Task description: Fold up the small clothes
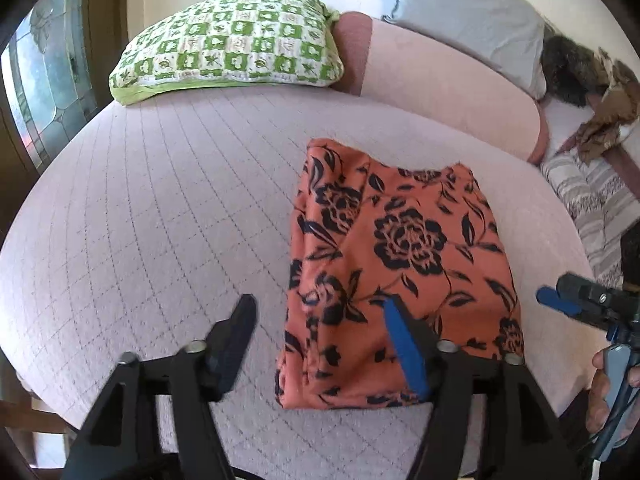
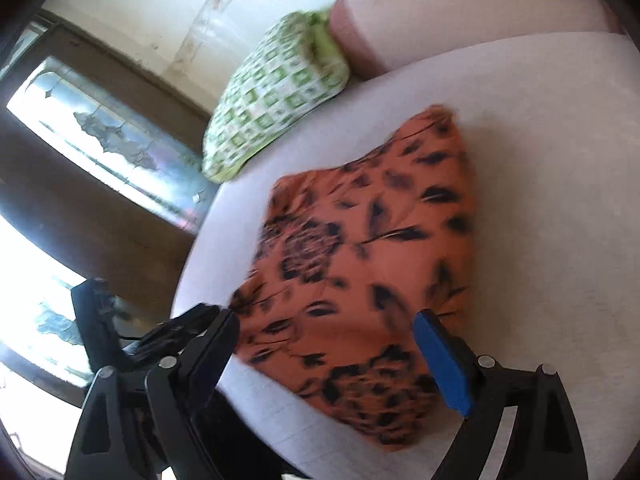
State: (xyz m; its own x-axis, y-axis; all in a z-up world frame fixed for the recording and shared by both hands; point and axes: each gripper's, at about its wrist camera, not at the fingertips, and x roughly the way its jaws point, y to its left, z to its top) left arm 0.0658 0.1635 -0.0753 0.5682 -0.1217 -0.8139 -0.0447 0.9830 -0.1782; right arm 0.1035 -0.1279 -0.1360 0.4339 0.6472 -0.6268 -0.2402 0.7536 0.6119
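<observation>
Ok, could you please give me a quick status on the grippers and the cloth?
Left gripper open, empty. Right gripper open, empty. Orange cloth folded, flat on the bed. Nothing in the way.

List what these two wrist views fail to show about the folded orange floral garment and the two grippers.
- Orange floral garment: its near right corner, left wrist view, is hidden by a finger of the left gripper.
- Garment print: smeared by motion blur, right wrist view.
- Right gripper: only one blue pad shows, left wrist view; the frame edge cuts off the rest.
- Layers underneath: hidden by the top fold.
</observation>
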